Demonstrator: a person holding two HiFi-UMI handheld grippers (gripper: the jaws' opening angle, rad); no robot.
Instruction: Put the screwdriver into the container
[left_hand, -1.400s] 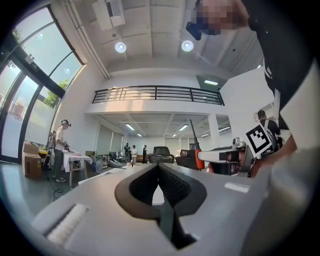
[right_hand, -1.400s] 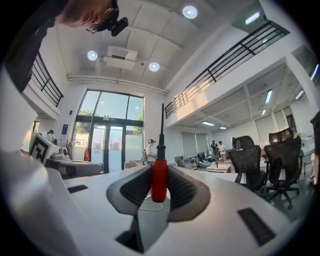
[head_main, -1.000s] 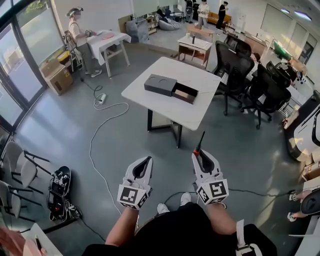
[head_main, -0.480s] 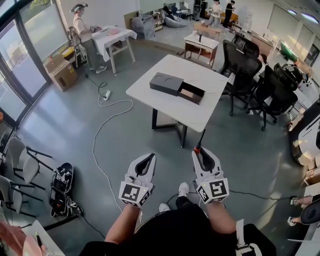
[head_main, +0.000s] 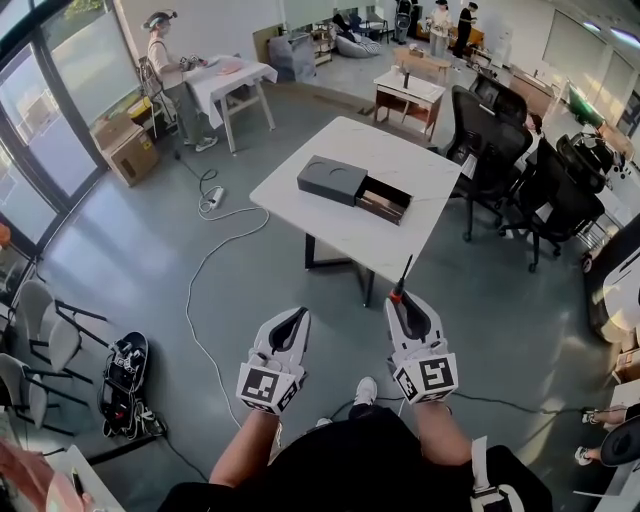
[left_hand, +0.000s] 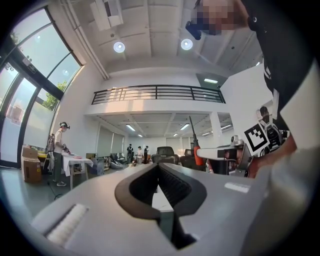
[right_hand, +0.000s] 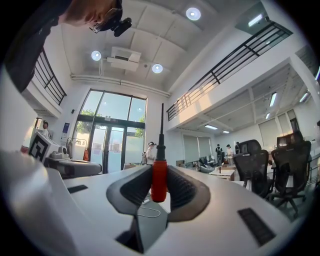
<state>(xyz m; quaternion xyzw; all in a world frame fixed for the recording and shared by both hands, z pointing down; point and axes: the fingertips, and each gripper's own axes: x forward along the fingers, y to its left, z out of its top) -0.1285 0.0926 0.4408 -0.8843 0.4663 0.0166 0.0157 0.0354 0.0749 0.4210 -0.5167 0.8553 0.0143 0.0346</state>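
Screwdriver is sitting upright in the right gripper. The jaws are clamping its red handle from both sides, and the thin dark shaft is pointing up and away from me. In the right gripper view the ribbed pads are pressing on the lower half of the handle, with the black collar and the whole shaft standing clear above them.

The left gripper is riding beside it with its jaws closed together on nothing.

I am judging the tool as light and stiff: nothing about it is going to bend or crush, so firm pressure is safe. The round, smooth-looking handle is the worry. It could be turning or tipping between two flat pads, and the long shaft would be levering it if the tip bumps anything. The handle is the place to hold it. The shaft is too thin and probably too slick to pinch well.

The container is lying on the white table, well ahead of both grippers and out of reach from here. It is a dark flat box with its drawer pulled out on the right. I am treating that open drawer as the target, and I am expecting to lower the tool level, so that it is lying along the drawer and not dropping in tip first.
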